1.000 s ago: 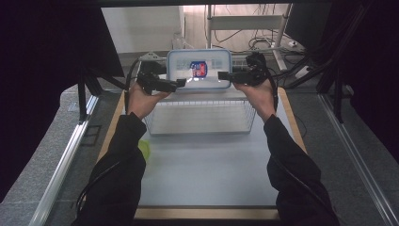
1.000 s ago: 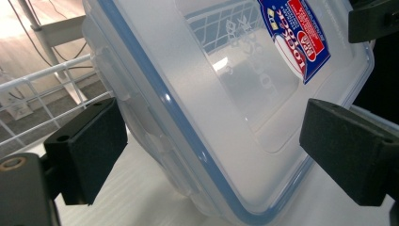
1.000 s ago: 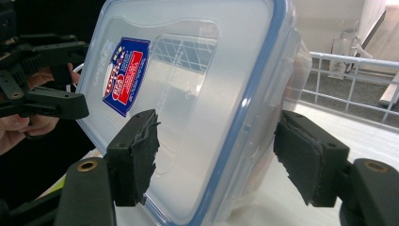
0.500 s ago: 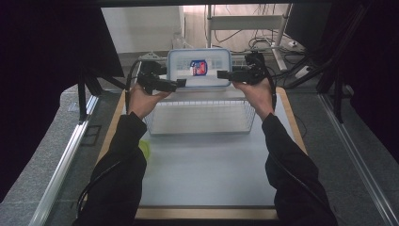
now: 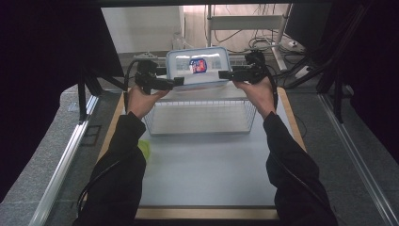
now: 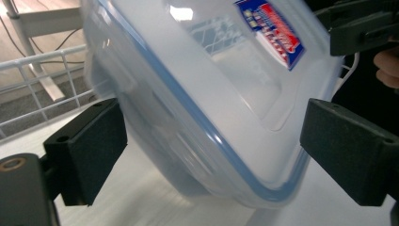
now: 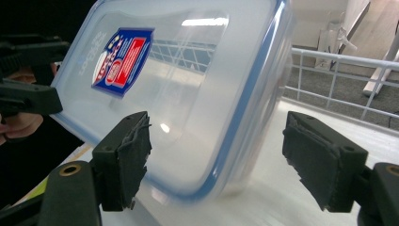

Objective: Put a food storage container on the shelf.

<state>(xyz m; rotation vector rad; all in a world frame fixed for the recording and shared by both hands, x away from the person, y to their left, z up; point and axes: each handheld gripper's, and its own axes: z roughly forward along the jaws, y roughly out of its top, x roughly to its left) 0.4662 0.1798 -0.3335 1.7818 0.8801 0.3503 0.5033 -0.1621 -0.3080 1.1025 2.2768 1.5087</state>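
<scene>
A clear plastic container (image 5: 197, 68) with a blue-rimmed lid and a red and blue label hangs tilted over the back of a wire basket (image 5: 202, 117), lid toward the camera. My left gripper (image 5: 179, 82) is at its left end and my right gripper (image 5: 221, 74) at its right end. In the left gripper view the jaws stand wide apart around a corner of the container (image 6: 211, 103). The right gripper view shows the container (image 7: 179, 94) between wide jaws, with a gap on the right side. The container is blurred in both gripper views.
The white wire basket stands at the back of a pale mat (image 5: 207, 169) on a wooden-edged table. A small yellow-green object (image 5: 143, 149) lies by the left sleeve. Cables and a metal stand (image 5: 244, 23) sit beyond the table.
The container and both hands have risen very slightly over the basket's back. Otherwise they stay in the same place.
</scene>
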